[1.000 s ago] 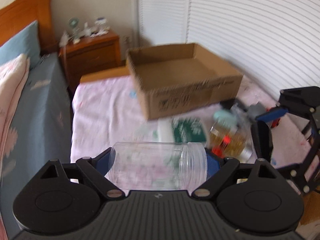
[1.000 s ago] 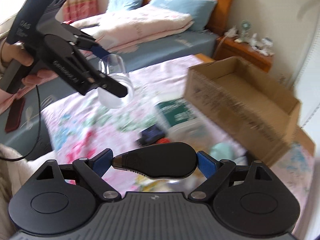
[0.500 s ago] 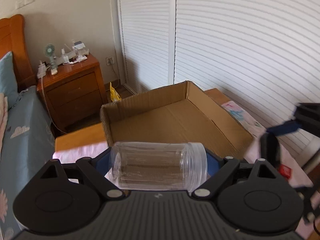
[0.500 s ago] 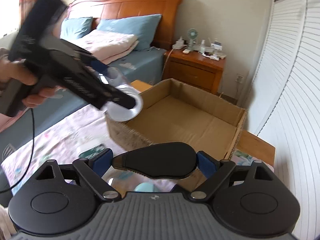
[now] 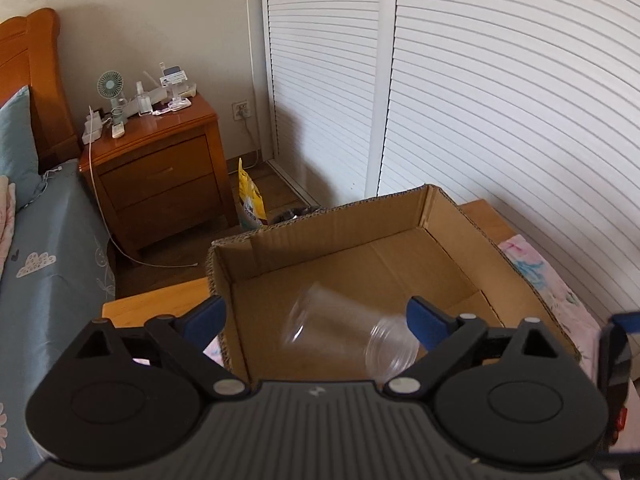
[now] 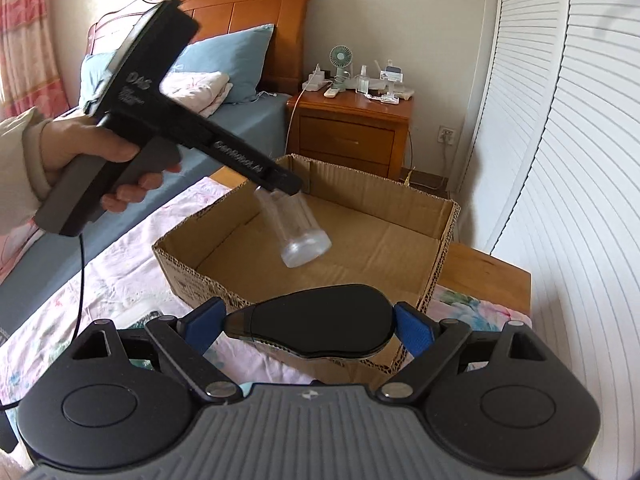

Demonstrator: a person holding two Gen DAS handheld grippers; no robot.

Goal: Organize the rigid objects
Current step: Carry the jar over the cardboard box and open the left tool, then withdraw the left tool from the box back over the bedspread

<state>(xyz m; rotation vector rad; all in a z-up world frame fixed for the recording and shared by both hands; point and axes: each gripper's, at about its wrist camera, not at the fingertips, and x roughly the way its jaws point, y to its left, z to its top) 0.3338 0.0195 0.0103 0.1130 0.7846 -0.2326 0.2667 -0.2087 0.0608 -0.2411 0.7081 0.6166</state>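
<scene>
An open cardboard box (image 5: 440,216) stands on a table with a floral cloth; it also shows in the right wrist view (image 6: 444,220). My left gripper (image 5: 316,318) is open above the box. A clear plastic jar (image 5: 348,334) is loose and tilted, blurred, falling into the box; it shows in the right wrist view (image 6: 298,230) just below the left gripper's fingers (image 6: 280,180). My right gripper (image 6: 310,324) is shut on a black oval object (image 6: 312,322) at the box's near edge.
A wooden nightstand (image 5: 156,172) with a small fan (image 5: 110,88) stands behind the box. A bed with a blue sheet (image 5: 44,272) lies to the left. White louvered doors (image 5: 500,100) run along the right. A yellow bag (image 5: 250,200) sits on the floor.
My left gripper has opened and let the clear jar go; the jar is dropping into the box. Both grippers moved from the cluttered cloth to the box. The right gripper still holds the black object.
</scene>
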